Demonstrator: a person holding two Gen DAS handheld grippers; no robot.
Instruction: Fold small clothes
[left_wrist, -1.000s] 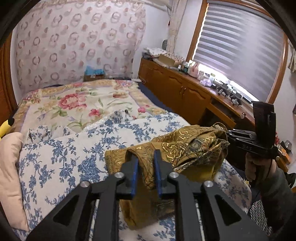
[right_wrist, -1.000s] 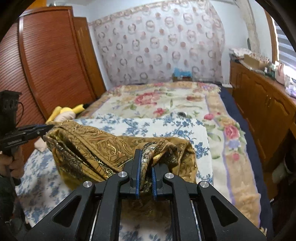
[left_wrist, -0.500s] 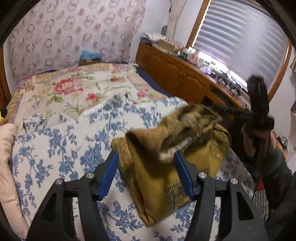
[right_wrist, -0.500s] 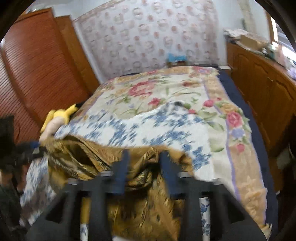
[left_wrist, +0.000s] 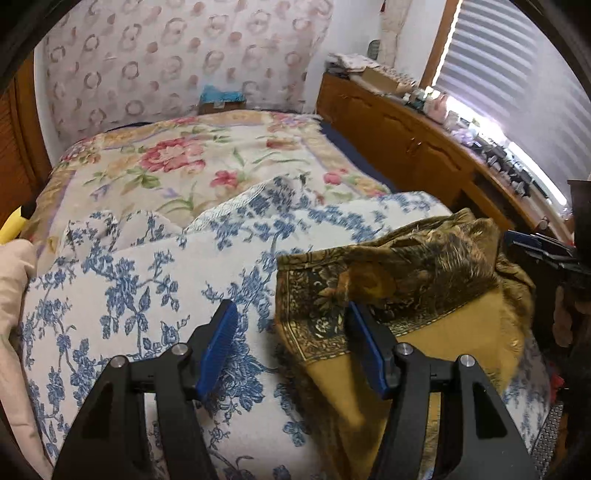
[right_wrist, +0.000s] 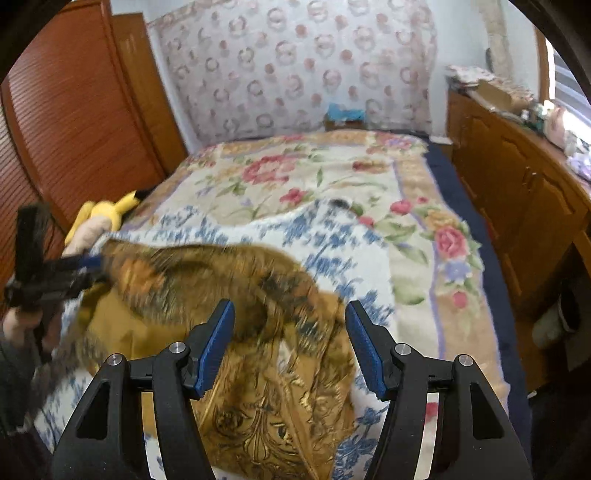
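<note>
A gold patterned cloth (left_wrist: 406, 288) lies bunched and partly folded on the blue-flowered bedspread (left_wrist: 129, 295). My left gripper (left_wrist: 291, 347) is open, and the cloth's left edge lies just inside its right pad (left_wrist: 365, 350) without being pinched. In the same view my right gripper (left_wrist: 535, 247) shows at the cloth's far right corner. Seen from the right wrist, my right gripper (right_wrist: 291, 345) is open above the cloth (right_wrist: 258, 406), which lies loose between its pads and is blurred higher up. There the left gripper (right_wrist: 74, 266) sits at the cloth's left corner.
A flowered quilt (left_wrist: 177, 162) covers the far half of the bed. A wooden cabinet (left_wrist: 406, 147) with clutter runs along the right under a window blind (left_wrist: 517, 92). A wooden wardrobe (right_wrist: 74, 110) and a yellow plush toy (right_wrist: 107, 212) are on the left. A pink pillow (left_wrist: 11, 295) lies by the bedspread.
Both grippers were shut on the gold cloth and have opened and let it go. The cloth has dropped onto the bedspread, and the left gripper has come down lower.
</note>
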